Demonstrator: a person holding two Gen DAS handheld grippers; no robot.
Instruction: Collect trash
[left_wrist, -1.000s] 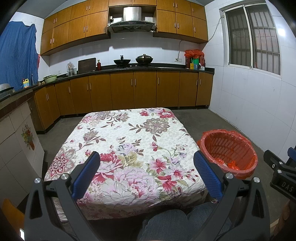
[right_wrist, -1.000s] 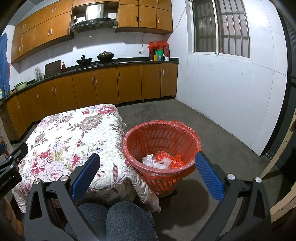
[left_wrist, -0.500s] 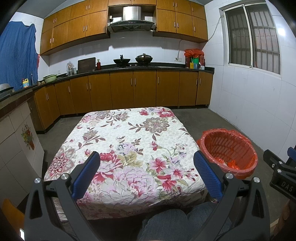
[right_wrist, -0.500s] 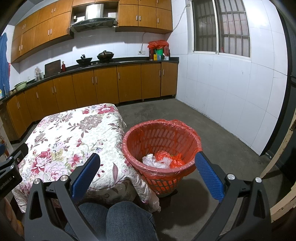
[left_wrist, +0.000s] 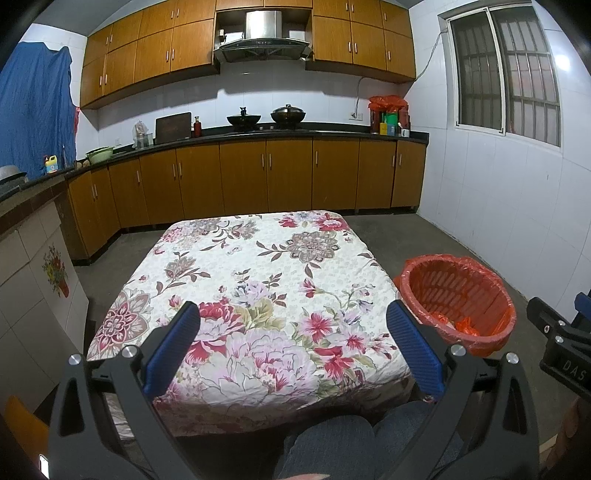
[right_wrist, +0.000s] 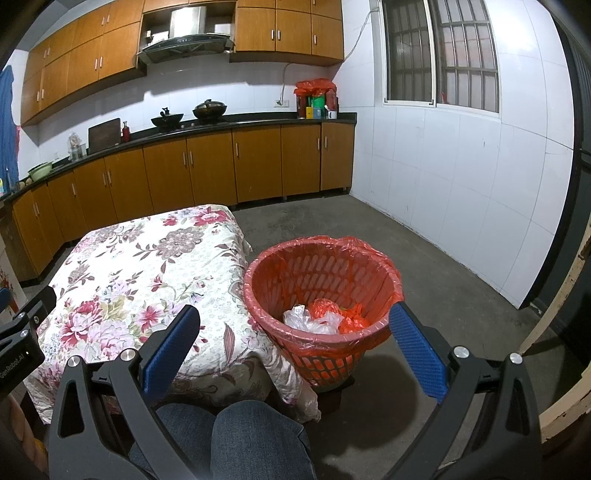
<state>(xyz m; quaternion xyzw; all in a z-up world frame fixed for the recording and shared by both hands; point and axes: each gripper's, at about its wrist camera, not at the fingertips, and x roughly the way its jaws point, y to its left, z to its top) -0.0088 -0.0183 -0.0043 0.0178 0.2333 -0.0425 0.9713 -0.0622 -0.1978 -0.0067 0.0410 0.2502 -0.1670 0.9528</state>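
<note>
Two grippers are hovering low over the near edge of a table (left_wrist: 236, 258), each with its blue pads spread wide and nothing between them; the left gripper (left_wrist: 291, 347) is pointing across the floral tablecloth (left_wrist: 258, 295), while the right gripper (right_wrist: 295, 347) is facing the red basket (right_wrist: 321, 354) standing on the concrete floor just beside the table's right side. An orange liner (right_wrist: 369, 251) is folding over the basket's rim; inside, at the bottom, crumpled white plastic (right_wrist: 306, 317) is lying against bunched orange plastic (right_wrist: 343, 314), so the collected trash is sitting in the basket. In the left view the basket (left_wrist: 461, 295) is showing to the right of the cloth, with scraps of orange visible low inside it. Jeans-clad knees (right_wrist: 240, 435) are showing between the gripper arms in both views, tucked against the table's near edge. Wooden cabinets (left_wrist: 258, 177) are running along the far wall under a dark counter (left_wrist: 332, 129); two black woks (left_wrist: 266, 118) are sitting on it.
</note>
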